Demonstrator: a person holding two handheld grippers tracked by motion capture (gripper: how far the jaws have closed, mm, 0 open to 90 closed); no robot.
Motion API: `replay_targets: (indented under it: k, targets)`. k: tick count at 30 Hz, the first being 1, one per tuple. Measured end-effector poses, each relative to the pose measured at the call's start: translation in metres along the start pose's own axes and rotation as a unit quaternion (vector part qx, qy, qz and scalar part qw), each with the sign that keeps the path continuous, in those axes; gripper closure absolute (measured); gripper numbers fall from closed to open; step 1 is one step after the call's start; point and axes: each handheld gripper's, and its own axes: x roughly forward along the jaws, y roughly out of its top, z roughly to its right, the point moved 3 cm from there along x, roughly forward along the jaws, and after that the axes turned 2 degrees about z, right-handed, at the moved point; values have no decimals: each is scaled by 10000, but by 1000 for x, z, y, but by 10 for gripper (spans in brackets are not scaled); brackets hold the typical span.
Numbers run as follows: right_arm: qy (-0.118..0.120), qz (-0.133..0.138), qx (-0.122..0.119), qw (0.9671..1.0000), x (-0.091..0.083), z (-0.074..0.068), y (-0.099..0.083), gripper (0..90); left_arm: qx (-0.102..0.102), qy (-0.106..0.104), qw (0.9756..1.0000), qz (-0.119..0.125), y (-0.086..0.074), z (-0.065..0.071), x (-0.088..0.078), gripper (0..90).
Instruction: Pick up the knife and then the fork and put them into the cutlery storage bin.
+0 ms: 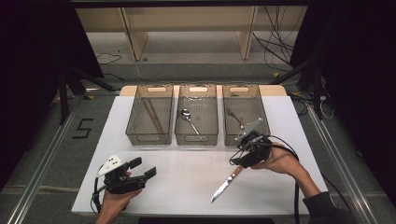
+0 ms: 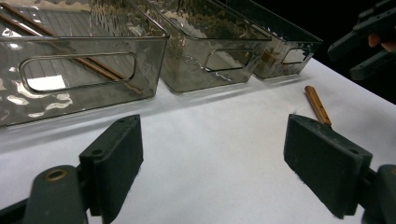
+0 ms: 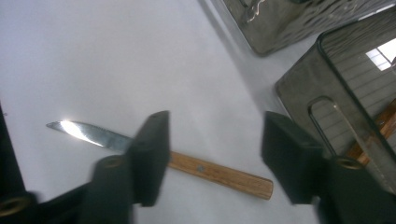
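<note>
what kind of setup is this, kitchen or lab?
Likely a lab recording station, not a kitchen: a white table ringed by black curtains, loose cables on the floor behind, and a "5" marker taped beside it. Cutlery is being sorted into three clear bins.

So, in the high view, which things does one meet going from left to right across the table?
left gripper → bin with chopsticks → bin with spoon → knife → right gripper
</note>
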Motion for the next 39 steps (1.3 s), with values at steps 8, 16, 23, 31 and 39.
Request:
replay_targets:
  k: [8,16,23,31,39]
  targets:
    - [-395,-192,202,9988,22,5,-13,847,2,-1,10000,3,0,0,0,196]
    - [-715,-225,669,9949,37,17,-24,900,0,0,10000,5,0,0,0,196]
    - [-841,-171,930,9920,41,23,-31,900,11,-2,10000,2,0,0,0,196]
    - [-858,-230,1058,9904,47,23,-37,900,1,-1,10000,4,0,0,0,196]
    - [-812,-280,1186,9892,47,23,-47,900,-1,0,10000,8,0,0,0,196]
